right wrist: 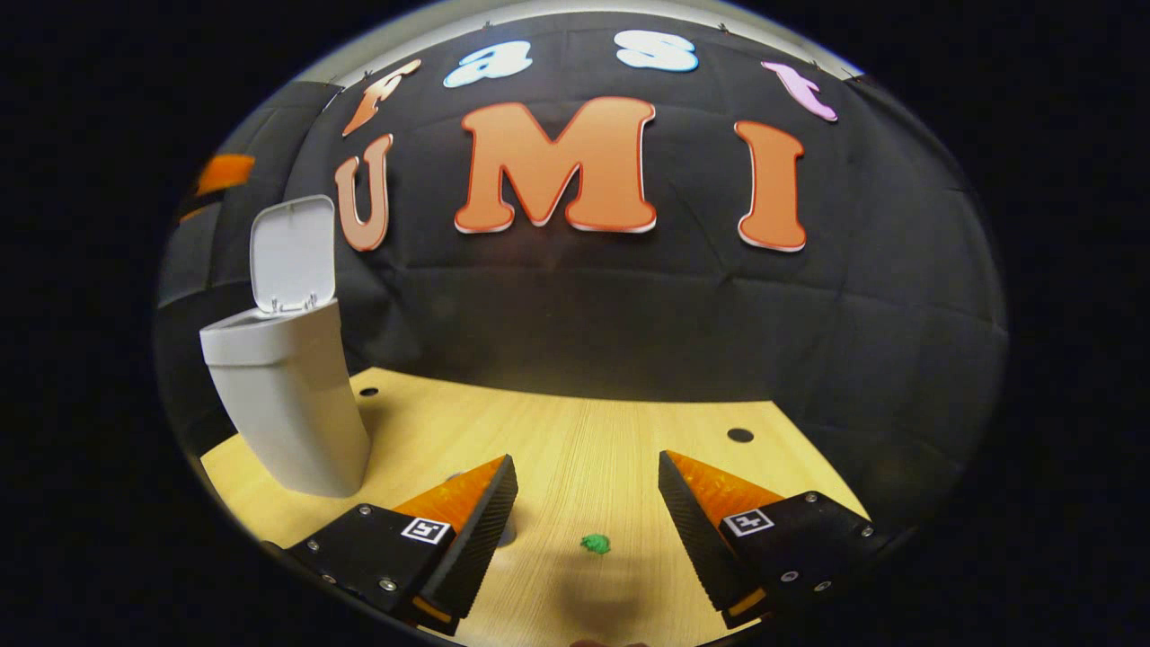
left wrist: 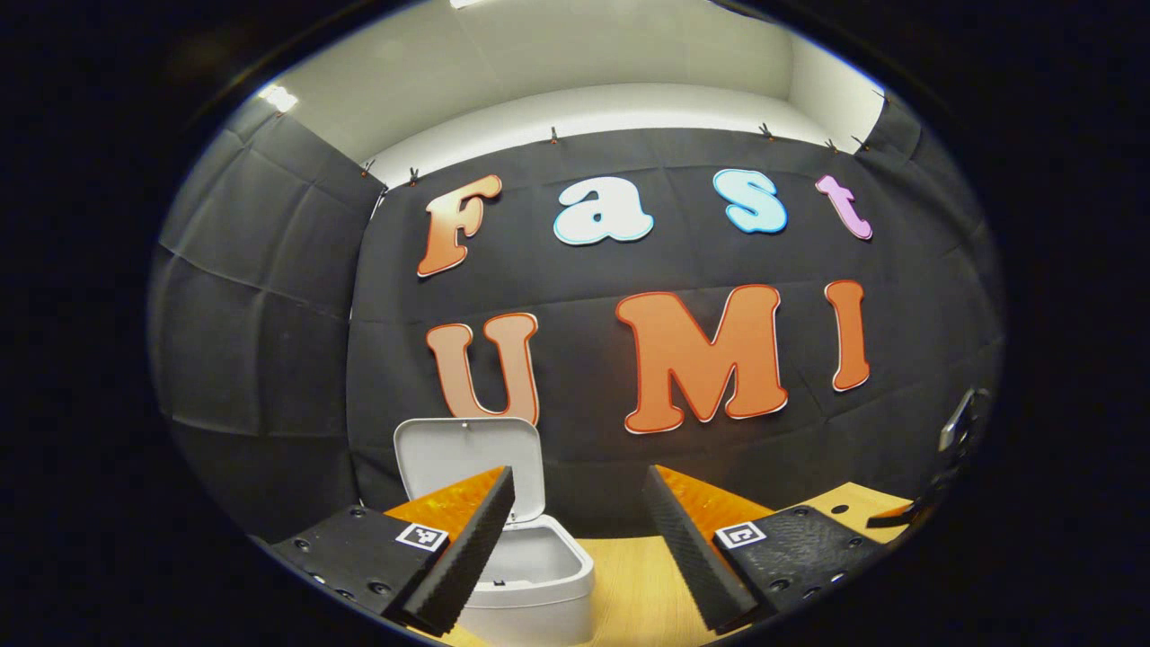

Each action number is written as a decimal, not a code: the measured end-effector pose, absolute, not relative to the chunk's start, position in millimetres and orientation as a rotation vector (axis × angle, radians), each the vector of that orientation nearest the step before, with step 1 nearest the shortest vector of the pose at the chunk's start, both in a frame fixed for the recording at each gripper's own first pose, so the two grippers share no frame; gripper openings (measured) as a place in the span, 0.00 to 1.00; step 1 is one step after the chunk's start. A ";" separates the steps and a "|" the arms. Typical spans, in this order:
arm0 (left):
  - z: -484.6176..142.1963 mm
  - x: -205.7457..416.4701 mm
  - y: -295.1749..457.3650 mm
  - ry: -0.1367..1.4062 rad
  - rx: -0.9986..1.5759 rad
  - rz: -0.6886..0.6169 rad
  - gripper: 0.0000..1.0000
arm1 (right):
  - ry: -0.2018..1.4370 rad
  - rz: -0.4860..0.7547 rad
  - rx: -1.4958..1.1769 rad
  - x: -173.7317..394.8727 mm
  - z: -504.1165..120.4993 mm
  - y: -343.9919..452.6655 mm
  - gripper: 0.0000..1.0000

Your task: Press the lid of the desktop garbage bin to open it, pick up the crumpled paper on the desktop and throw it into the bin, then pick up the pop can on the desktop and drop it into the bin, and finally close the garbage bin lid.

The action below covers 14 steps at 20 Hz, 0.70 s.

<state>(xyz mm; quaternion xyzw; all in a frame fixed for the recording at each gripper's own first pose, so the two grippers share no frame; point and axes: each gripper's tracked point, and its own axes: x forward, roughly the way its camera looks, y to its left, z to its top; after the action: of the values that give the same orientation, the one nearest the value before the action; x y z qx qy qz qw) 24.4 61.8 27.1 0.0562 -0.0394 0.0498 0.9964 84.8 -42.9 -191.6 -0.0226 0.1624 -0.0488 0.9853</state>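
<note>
The white desktop bin [right wrist: 287, 413] stands at the left of the wooden table [right wrist: 593, 431] with its lid [right wrist: 292, 252] tipped up and back. In the left gripper view the bin's open mouth [left wrist: 548, 562] lies just below and behind my left gripper [left wrist: 578, 474], which is open and holds nothing; the raised lid [left wrist: 449, 458] shows behind its left finger. My right gripper [right wrist: 586, 460] is open above the table. A small green lump [right wrist: 595, 543] lies on the wood between and just short of its fingers, touching neither.
The black cloth wall closes off the back of the table. Small round holes [right wrist: 739, 435] dot the tabletop. A dark part of the other gripper [left wrist: 957, 431] shows at the far right edge of the left gripper view.
</note>
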 end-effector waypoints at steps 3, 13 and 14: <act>32.7 20.1 56.5 -0.088 0.107 0.090 0.99 | 0.388 -0.093 -0.044 92.8 -230.1 -45.6 0.94; 28.6 3.6 54.1 -0.029 0.154 0.083 0.99 | 0.565 -0.122 -0.070 108.6 -322.8 -71.2 0.95; 27.5 3.2 52.9 -0.025 0.158 0.080 0.99 | 0.576 -0.121 -0.072 109.9 -327.1 -72.4 0.95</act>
<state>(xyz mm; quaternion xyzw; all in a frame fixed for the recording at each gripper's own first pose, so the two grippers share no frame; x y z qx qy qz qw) 3.2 52.9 27.5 0.0789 -0.0125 0.0398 0.9960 109.9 -72.4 -327.1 -0.0353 0.2840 -0.0598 0.9563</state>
